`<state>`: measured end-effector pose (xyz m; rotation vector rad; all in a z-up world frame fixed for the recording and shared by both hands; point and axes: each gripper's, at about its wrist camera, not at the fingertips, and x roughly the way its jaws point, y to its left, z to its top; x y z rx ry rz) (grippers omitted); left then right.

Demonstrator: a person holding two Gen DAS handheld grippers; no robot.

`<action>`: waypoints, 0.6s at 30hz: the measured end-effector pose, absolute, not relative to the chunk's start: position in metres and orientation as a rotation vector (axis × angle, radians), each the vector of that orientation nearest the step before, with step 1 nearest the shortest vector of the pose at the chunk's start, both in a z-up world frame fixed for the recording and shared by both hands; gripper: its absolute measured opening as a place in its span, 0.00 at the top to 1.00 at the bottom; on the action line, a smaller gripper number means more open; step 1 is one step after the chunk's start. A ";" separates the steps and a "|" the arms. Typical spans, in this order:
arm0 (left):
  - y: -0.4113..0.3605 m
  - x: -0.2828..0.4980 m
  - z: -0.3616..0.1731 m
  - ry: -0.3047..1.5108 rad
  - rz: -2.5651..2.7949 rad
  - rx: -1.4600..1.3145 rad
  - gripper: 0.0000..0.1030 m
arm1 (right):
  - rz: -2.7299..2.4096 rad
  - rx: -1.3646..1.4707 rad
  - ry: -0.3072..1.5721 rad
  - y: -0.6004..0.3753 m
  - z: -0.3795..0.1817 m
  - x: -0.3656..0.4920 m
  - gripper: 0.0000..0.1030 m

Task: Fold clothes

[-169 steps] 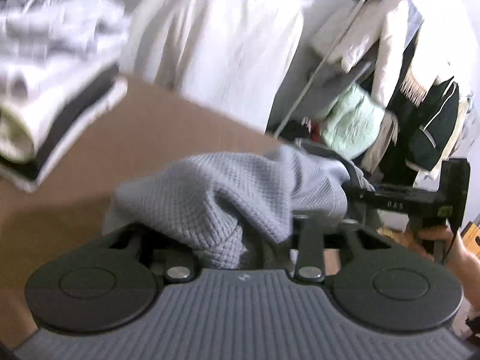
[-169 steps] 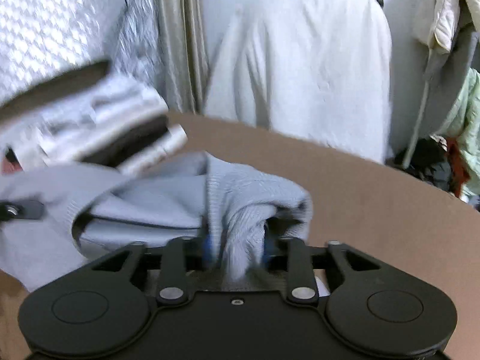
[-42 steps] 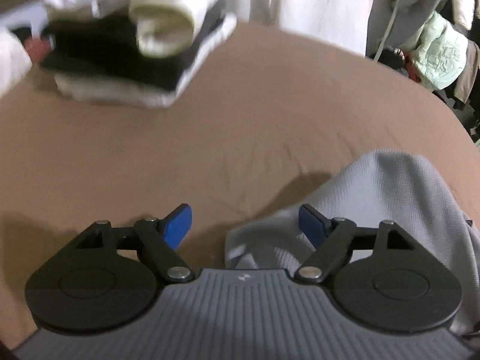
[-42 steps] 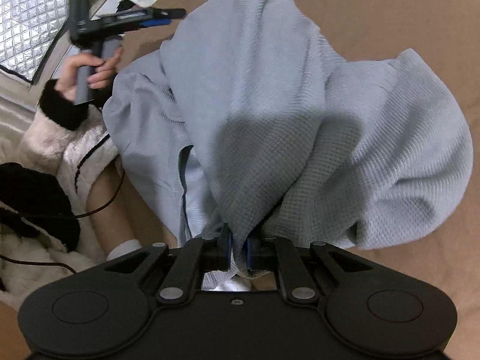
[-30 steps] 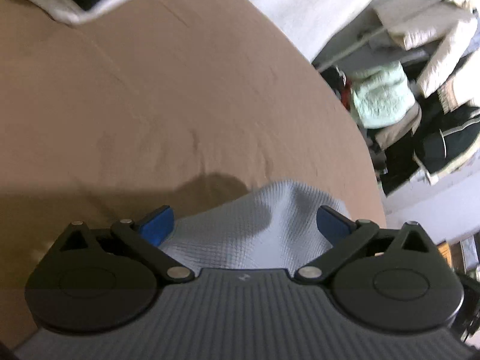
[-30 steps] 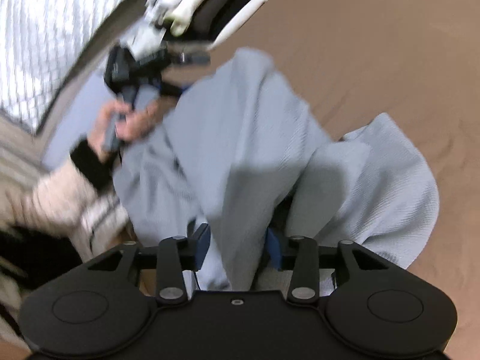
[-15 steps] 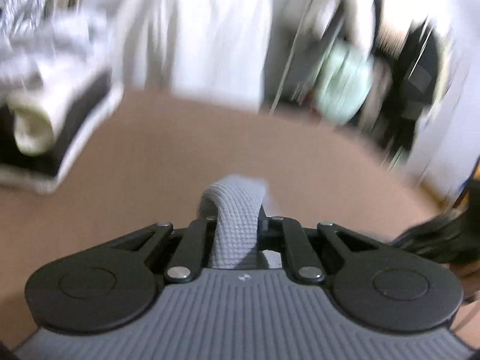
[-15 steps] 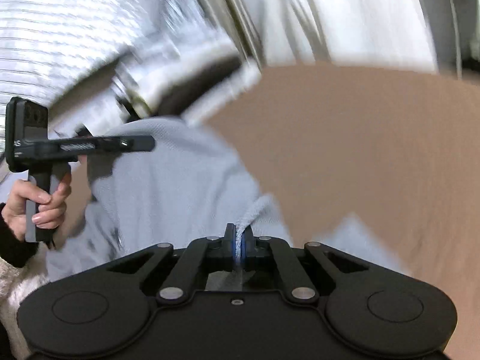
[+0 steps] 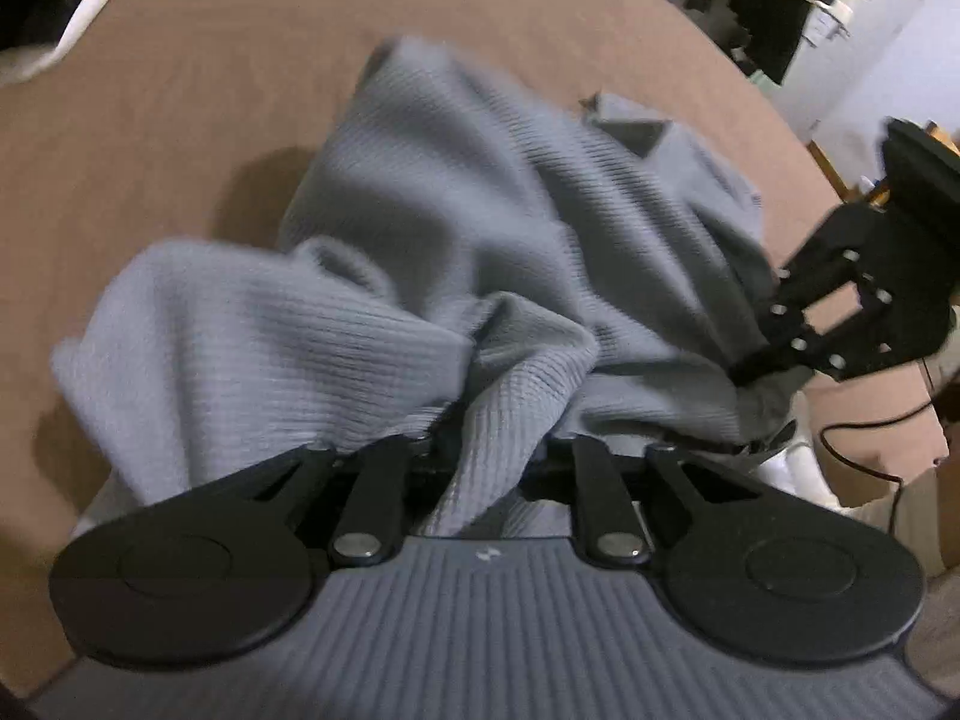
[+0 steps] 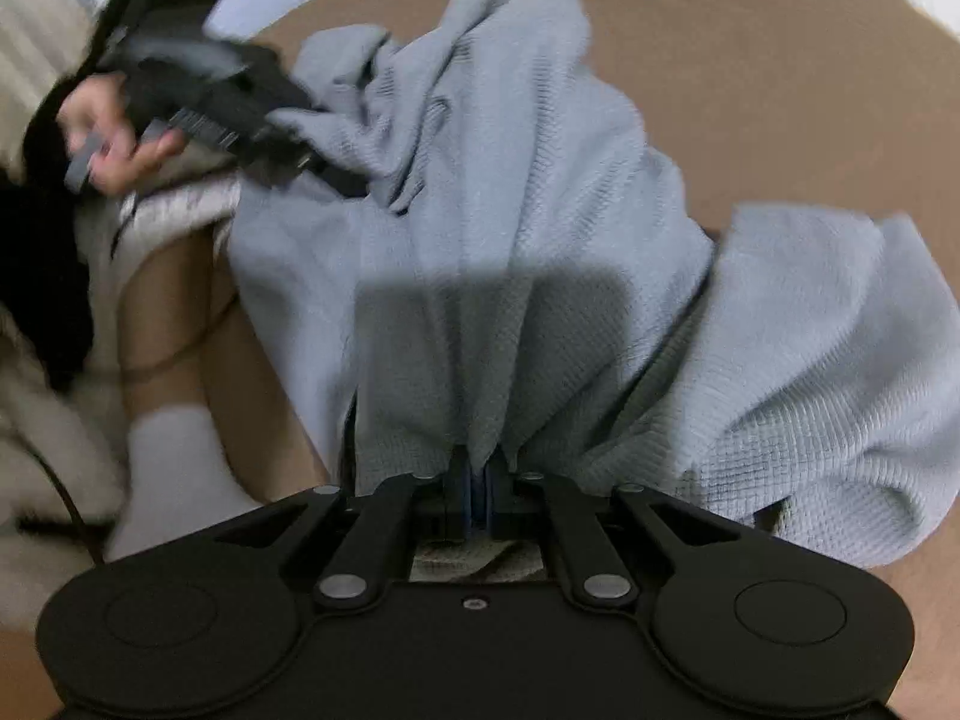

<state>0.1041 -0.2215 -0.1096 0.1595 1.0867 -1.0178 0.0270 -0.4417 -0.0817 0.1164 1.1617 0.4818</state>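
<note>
Pinching a bunched fold of the grey waffle-knit sweater [image 9: 456, 252], my left gripper [image 9: 486, 462] has just let its jaws ease a little wider, yet cloth is wedged between them and they hold it. My right gripper [image 10: 478, 498] is clamped nearly closed on a thin edge of the same sweater [image 10: 516, 192], the blue pads [image 10: 462, 495] squeezing it. From each claw the knit runs outward and down onto the brown table [image 9: 198, 84], its long axis stretching away from me. Both hands sit on the near edge, level with each other, neither nearer, so I judge the next fold carries this edge forward.
</note>
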 end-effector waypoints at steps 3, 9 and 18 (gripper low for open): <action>-0.207 0.109 -0.091 1.045 -1.043 0.079 0.63 | 0.443 0.176 1.126 -0.455 -0.068 0.030 0.67; -0.194 0.134 -0.044 0.967 -0.999 -0.092 0.44 | 0.316 0.320 0.995 -0.488 -0.052 0.031 0.47; -0.250 0.206 -0.123 1.242 -0.732 -0.067 0.31 | 0.266 0.405 0.819 -0.466 -0.078 0.081 0.93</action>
